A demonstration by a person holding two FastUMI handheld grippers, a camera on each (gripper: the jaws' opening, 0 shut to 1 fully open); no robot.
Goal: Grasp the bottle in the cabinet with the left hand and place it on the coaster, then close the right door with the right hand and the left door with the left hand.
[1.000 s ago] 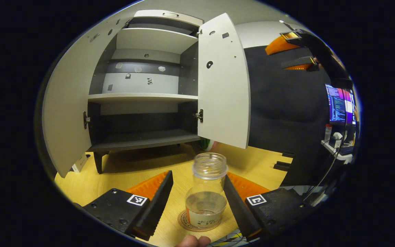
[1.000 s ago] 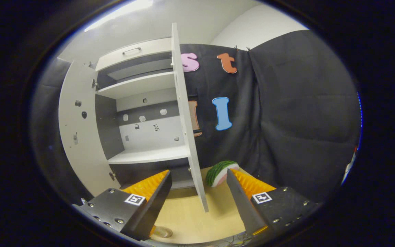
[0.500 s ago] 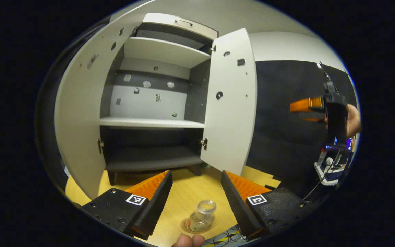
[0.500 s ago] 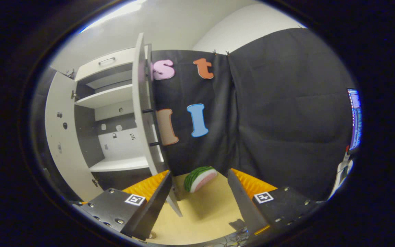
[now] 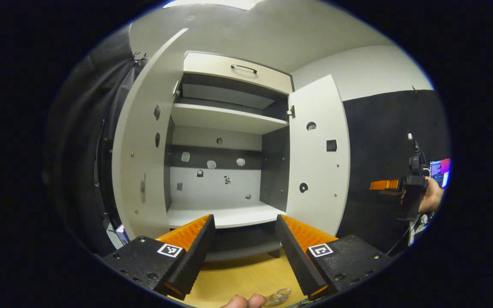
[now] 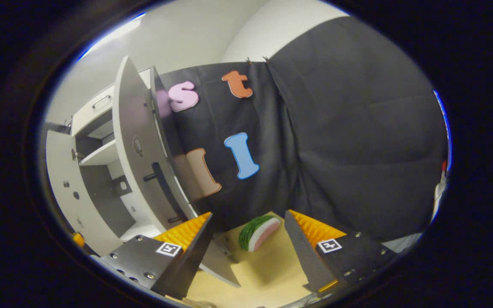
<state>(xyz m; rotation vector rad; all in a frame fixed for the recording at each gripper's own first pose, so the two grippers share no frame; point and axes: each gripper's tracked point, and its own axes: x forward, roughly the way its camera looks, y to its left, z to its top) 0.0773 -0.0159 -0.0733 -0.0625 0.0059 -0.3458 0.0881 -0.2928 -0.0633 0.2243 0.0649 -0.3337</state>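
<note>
Your right hand-held gripper (image 6: 246,239), fingers wide and empty, faces the right door's (image 6: 137,154) outer side, just left of it.

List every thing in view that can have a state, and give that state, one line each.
left gripper: open, nothing between its fingers
right gripper: open, nothing between its fingers
left door: open
right door: open
drawer: shut
cabinet shelves: bare
bottle: uncapped, standing on the table at the bottom edge of the left gripper view
</note>
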